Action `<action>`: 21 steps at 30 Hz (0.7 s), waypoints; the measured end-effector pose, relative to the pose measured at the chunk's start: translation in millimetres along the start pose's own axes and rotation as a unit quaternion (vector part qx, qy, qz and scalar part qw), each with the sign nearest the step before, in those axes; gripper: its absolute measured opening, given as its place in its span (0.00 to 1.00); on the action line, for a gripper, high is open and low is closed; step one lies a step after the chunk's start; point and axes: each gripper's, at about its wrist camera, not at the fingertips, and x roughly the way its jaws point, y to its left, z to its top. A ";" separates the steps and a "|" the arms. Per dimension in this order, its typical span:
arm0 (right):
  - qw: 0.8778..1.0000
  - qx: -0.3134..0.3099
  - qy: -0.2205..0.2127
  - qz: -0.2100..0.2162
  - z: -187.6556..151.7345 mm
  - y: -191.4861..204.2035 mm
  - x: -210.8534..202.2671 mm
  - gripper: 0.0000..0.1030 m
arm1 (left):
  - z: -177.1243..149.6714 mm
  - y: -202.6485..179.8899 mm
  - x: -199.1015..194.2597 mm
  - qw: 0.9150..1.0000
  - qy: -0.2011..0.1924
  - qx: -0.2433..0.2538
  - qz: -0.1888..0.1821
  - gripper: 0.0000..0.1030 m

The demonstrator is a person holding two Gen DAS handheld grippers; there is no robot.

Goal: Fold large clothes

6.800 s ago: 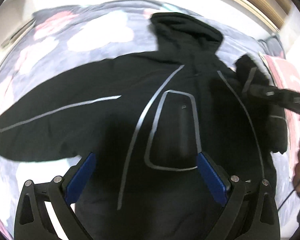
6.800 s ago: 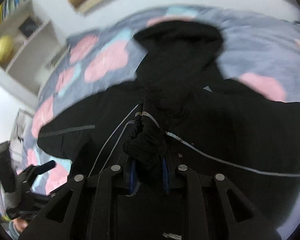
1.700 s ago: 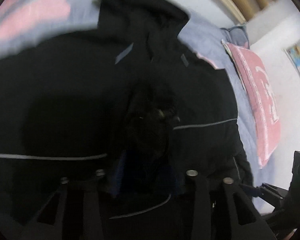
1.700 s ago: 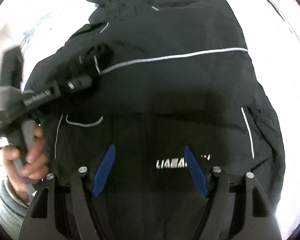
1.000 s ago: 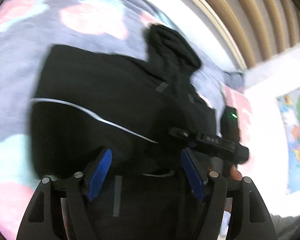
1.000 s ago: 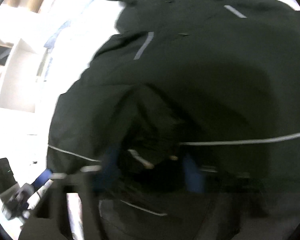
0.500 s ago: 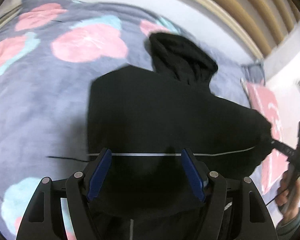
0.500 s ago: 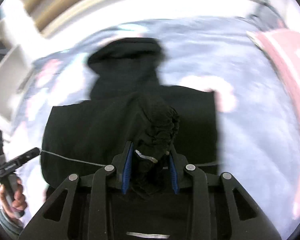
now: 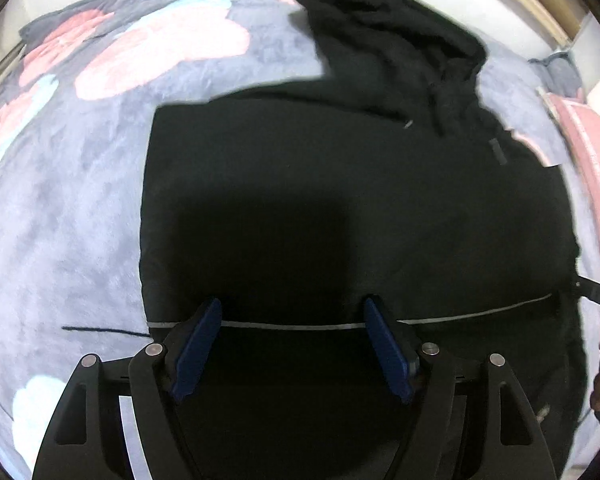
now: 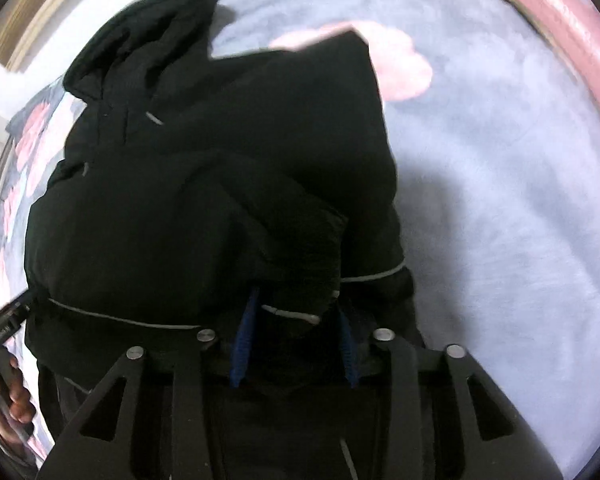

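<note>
A black hooded jacket (image 9: 340, 184) with thin grey piping lies on the bed, hood at the far end and both sleeves folded in over the body. My left gripper (image 9: 292, 332) is open and empty, hovering over the jacket's lower half. My right gripper (image 10: 296, 320) is shut on a bunched cuff of the jacket (image 10: 292, 256) at its right side; the blue pads are partly hidden by cloth. The right gripper's tip shows at the edge of the left wrist view (image 9: 596, 294).
The grey bedspread (image 9: 68, 208) with pink and pale blue flowers surrounds the jacket. A pink pillow (image 9: 596, 160) lies at the bed's right side. The wooden headboard (image 9: 532, 4) runs behind the hood. A hand (image 10: 12, 396) holds the left gripper's handle.
The right gripper has carried the gripped cuff closer over the jacket body. The left gripper stays open and has dropped nearer to the jacket.
</note>
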 end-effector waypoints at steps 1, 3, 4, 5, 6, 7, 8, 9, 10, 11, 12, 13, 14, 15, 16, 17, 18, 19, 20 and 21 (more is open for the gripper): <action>1.000 -0.004 -0.014 -0.006 -0.2 3.6 -17.1 0.45 | 2.4 0.1 -12.6 1.000 -0.010 -0.001 -0.020 0.73; 0.998 -0.020 -0.057 -0.009 4.2 16.5 -49.7 0.60 | 7.3 1.9 -38.7 0.997 -0.042 -0.010 -0.060 0.73; 0.995 -0.040 -0.095 -0.011 6.0 30.9 -69.8 0.74 | 9.5 2.8 -46.7 0.996 -0.051 -0.014 -0.072 0.73; 0.992 -0.052 -0.113 -0.010 8.9 40.0 -78.6 0.77 | 12.4 3.3 -54.8 0.994 -0.061 -0.016 -0.085 0.73; 0.989 -0.071 -0.130 -0.010 11.8 53.3 -84.9 0.77 | 17.5 1.7 -57.9 0.993 -0.066 -0.016 -0.094 0.73; 0.987 -0.099 -0.129 -0.008 16.5 73.2 -80.9 0.77 | 20.6 0.3 -56.3 0.993 -0.065 -0.015 -0.094 0.73; 0.986 -0.116 -0.120 -0.005 20.2 85.7 -71.6 0.77 | 24.7 -2.3 -48.2 0.995 -0.059 -0.011 -0.084 0.73; 0.985 -0.128 -0.112 -0.006 22.5 94.5 -59.9 0.77 | 27.8 -3.2 -39.1 0.996 -0.054 -0.009 -0.075 0.73; 0.985 -0.139 -0.100 -0.012 25.7 104.9 -41.6 0.77 | 25.9 -3.9 -30.2 0.997 -0.048 -0.007 -0.064 0.73; 0.986 -0.144 -0.078 -0.022 29.4 112.7 -17.7 0.76 | 27.1 -3.9 -17.7 0.998 -0.040 -0.009 -0.049 0.73; 0.987 -0.144 -0.056 -0.035 31.0 114.0 2.6 0.76 | 26.0 -4.0 -4.0 0.999 -0.028 -0.013 -0.029 0.73; 0.988 -0.143 -0.032 -0.050 31.7 111.3 26.0 0.74 | 23.0 1.2 14.0 1.000 -0.010 -0.017 -0.006 0.73; 0.988 -0.141 -0.016 -0.055 29.8 104.5 38.7 0.74 | 21.7 3.3 22.6 1.000 -0.003 -0.019 -0.003 0.73; 0.989 -0.136 -0.009 -0.048 28.3 99.4 51.6 0.74 | 19.6 5.7 30.5 1.000 0.001 -0.019 -0.004 0.73; 0.990 -0.134 -0.013 -0.043 28.7 94.9 52.8 0.74 | 18.9 5.3 34.2 1.000 0.001 -0.015 -0.001 0.73; 0.990 -0.134 -0.015 -0.041 28.5 94.3 53.8 0.74 | 19.3 2.9 35.3 1.000 0.003 -0.010 0.005 0.73; 0.990 -0.136 -0.014 -0.044 28.9 95.7 54.3 0.74 | 20.2 -0.6 36.5 1.000 0.006 -0.002 0.016 0.73; 0.989 -0.138 -0.012 -0.045 28.9 96.2 54.4 0.74 | 21.2 -3.6 37.9 1.000 0.007 0.003 0.022 0.73; 0.989 -0.138 -0.010 -0.044 28.4 94.6 53.0 0.74 | 21.0 -4.1 37.1 1.000 0.006 0.003 0.023 0.73; 0.990 -0.136 -0.006 -0.038 29.5 93.6 51.2 0.74 | 20.3 -3.3 34.2 1.000 0.003 0.002 0.019 0.73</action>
